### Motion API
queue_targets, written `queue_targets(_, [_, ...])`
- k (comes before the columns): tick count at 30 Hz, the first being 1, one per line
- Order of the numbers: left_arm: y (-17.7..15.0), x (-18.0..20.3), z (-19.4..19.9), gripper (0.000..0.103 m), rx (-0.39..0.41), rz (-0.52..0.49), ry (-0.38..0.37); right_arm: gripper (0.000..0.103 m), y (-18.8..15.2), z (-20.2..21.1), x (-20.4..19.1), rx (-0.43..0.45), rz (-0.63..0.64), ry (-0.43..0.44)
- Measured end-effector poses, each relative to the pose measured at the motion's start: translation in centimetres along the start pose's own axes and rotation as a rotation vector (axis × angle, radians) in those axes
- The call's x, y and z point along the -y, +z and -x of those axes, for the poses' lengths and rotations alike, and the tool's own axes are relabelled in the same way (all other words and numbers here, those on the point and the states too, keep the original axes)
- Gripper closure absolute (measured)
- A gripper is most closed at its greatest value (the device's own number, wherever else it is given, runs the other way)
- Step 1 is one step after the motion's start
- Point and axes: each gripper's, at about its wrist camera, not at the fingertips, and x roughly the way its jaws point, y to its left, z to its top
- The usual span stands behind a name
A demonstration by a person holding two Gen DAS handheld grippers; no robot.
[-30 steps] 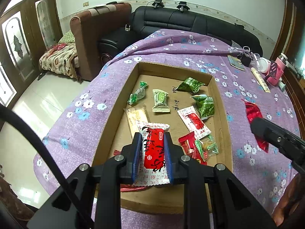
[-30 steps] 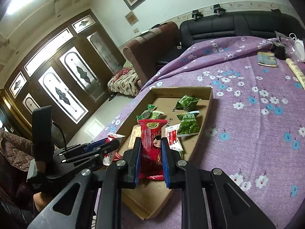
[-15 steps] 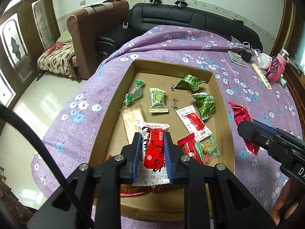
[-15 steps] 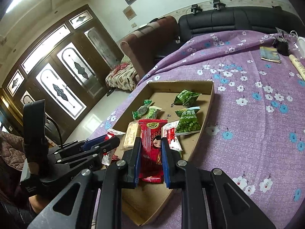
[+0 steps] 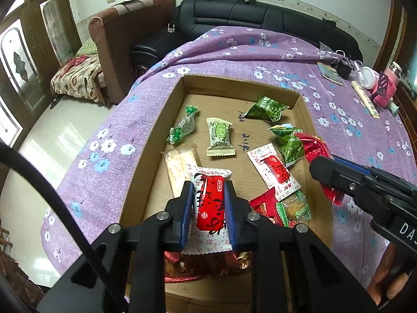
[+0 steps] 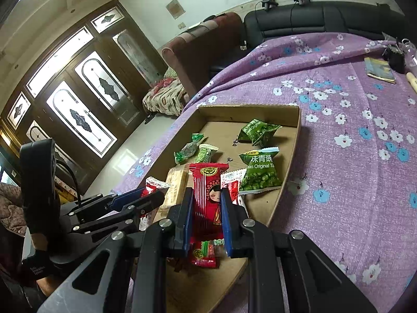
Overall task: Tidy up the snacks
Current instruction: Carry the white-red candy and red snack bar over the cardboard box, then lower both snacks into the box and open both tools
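Note:
A shallow cardboard tray [image 5: 153, 140] lies on a purple flowered tablecloth and holds several snack packets, green, red and white. My left gripper [image 5: 208, 190] is shut on a white packet with a red label [image 5: 209, 200], held over the tray's near end. My right gripper [image 6: 207, 195] is shut on a long red packet with a cartoon face [image 6: 207, 195], above the tray's [image 6: 297, 130] near right side. In the left wrist view the right gripper [image 5: 319, 168] comes in from the right, with the red packet [image 5: 314, 147] poking out over the tray's right wall.
Green pea packets [image 5: 268, 108] lie at the tray's far end. At the table's far right are a small book [image 5: 331, 73], a tube [image 5: 365, 99], a white jar [image 5: 370, 74] and a pink object [image 5: 387, 88]. A black sofa [image 5: 260, 18] and brown armchair [image 5: 125, 34] stand beyond the table.
Both grippers have moved forward and a little lower over the tray, each still holding its packet. The right gripper has shifted left, from over the cloth to the tray's right wall.

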Motion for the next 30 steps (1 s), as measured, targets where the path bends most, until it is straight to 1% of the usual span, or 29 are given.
queue_targets(8, [0.3,0.2,-1.1,0.077,-0.026,-0.01,-0.006,0.085,0.6,-1.1,0.0,-0.012,0.007,-0.002])
queue_targets(14, [0.4,0.2,-1.6,0.077,-0.04,-0.01,-0.008,0.085,1.1,-1.8,0.0,-0.028,0.021,-0.023])
queue_targets(24, [0.6,0.3,-1.9,0.077,-0.054,-0.015,-0.02,0.085,1.1,-2.6,0.2,-0.052,0.035,-0.049])
queue_targets(27, [0.7,0.4,-2.0,0.077,-0.055,-0.018,-0.02,0.085,1.0,-2.7,0.1,-0.058,0.052,-0.069])
queue_targets(30, [0.7,0.4,-2.1,0.077,-0.057,-0.018,-0.021,0.085,0.9,-2.8,0.2,-0.062,0.053,-0.066])
